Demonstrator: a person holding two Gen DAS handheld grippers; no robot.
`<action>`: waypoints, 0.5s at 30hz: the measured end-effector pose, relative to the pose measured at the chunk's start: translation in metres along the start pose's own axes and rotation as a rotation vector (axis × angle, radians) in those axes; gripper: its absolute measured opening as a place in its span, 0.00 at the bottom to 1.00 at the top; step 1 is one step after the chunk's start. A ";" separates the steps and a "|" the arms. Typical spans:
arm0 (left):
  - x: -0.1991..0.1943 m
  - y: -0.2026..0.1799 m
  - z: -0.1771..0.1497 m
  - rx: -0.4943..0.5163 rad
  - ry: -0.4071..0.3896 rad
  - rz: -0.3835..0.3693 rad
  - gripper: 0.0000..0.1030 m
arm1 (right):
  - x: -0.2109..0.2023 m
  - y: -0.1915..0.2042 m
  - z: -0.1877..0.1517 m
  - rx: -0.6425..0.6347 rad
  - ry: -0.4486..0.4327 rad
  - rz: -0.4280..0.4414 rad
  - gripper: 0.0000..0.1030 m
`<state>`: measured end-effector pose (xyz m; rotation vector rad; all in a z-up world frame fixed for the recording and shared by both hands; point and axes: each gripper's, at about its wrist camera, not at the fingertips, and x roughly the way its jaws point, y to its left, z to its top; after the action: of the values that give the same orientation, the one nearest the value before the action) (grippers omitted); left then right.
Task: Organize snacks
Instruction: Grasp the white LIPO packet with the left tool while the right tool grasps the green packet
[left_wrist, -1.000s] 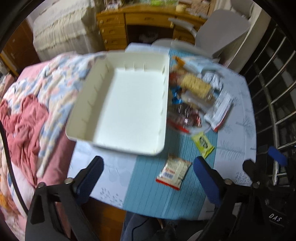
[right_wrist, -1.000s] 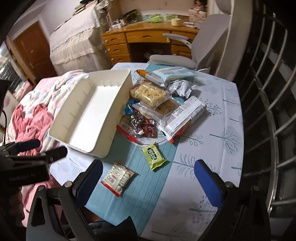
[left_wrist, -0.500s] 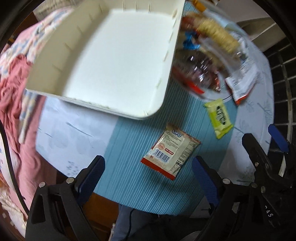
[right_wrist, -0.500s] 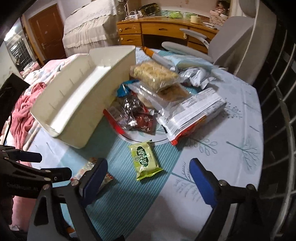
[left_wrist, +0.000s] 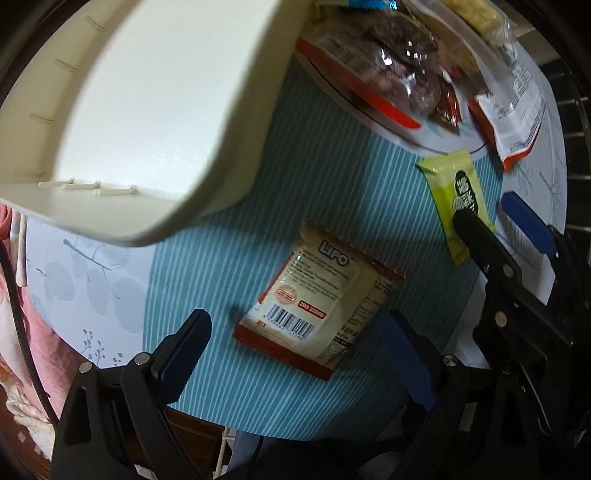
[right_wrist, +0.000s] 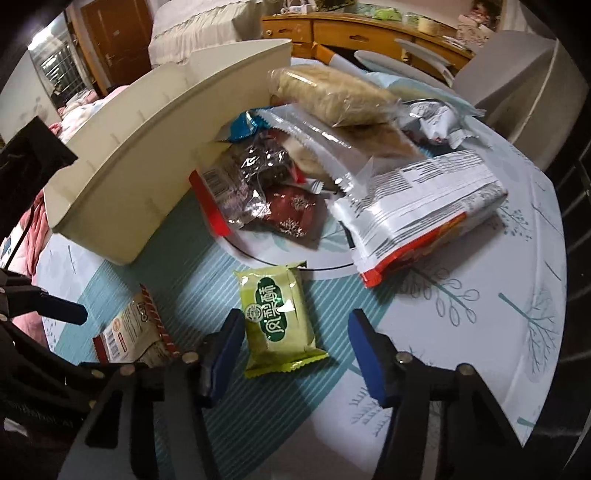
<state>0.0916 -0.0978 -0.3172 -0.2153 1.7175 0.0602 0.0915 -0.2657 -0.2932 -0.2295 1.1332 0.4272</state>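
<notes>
Your left gripper (left_wrist: 295, 354) is spread wide over the table, its blue-padded fingers (left_wrist: 184, 354) on either side of the cream-and-red LIPO snack packet (left_wrist: 317, 306), which lies flat on the striped teal runner (left_wrist: 325, 177), barcode side up. Neither pad touches the packet, as far as the left wrist view shows. From that camera the white organizer tray (left_wrist: 147, 110) fills the 10 to 12 o'clock region, its rounded corner just beside the packet's upper edge (the tray's inside looks bare where visible).

Your right gripper (right_wrist: 295, 354) is also spread, straddling the green snack packet (right_wrist: 277, 321); the left pad sits just beside the packet's edge, while the right pad stands apart from it. In the left wrist view this same green packet (left_wrist: 458, 199) lies at about 2 o'clock from the LIPO packet, with your right gripper's black finger (left_wrist: 480, 240) overlapping its lower end.

In the right wrist view the pile of remaining snacks sits at 12 to 1 o'clock: a large white-and-red bag (right_wrist: 424, 214), a clear bag of pale biscuits (right_wrist: 332, 96), dark red wrapped sweets (right_wrist: 291, 214) and a crinkled clear pack with a red edge (right_wrist: 240, 177). The tray (right_wrist: 129, 155) runs along 10 to 11 o'clock, touching the pile's left side. The LIPO packet (right_wrist: 133, 332) shows at 9 o'clock, beside your left gripper's finger (right_wrist: 55, 310).
</notes>
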 end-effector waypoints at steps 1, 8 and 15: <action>0.003 -0.001 0.000 0.006 0.009 0.011 0.90 | 0.001 0.000 -0.001 -0.007 0.003 0.006 0.56; 0.018 -0.012 -0.002 0.045 0.034 0.035 0.71 | 0.011 0.011 -0.004 -0.047 0.016 0.026 0.39; 0.023 -0.030 0.010 0.058 0.034 0.037 0.62 | 0.009 0.013 -0.007 -0.025 0.028 0.039 0.37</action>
<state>0.1035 -0.1281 -0.3387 -0.1426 1.7549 0.0343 0.0828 -0.2548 -0.3039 -0.2365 1.1618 0.4745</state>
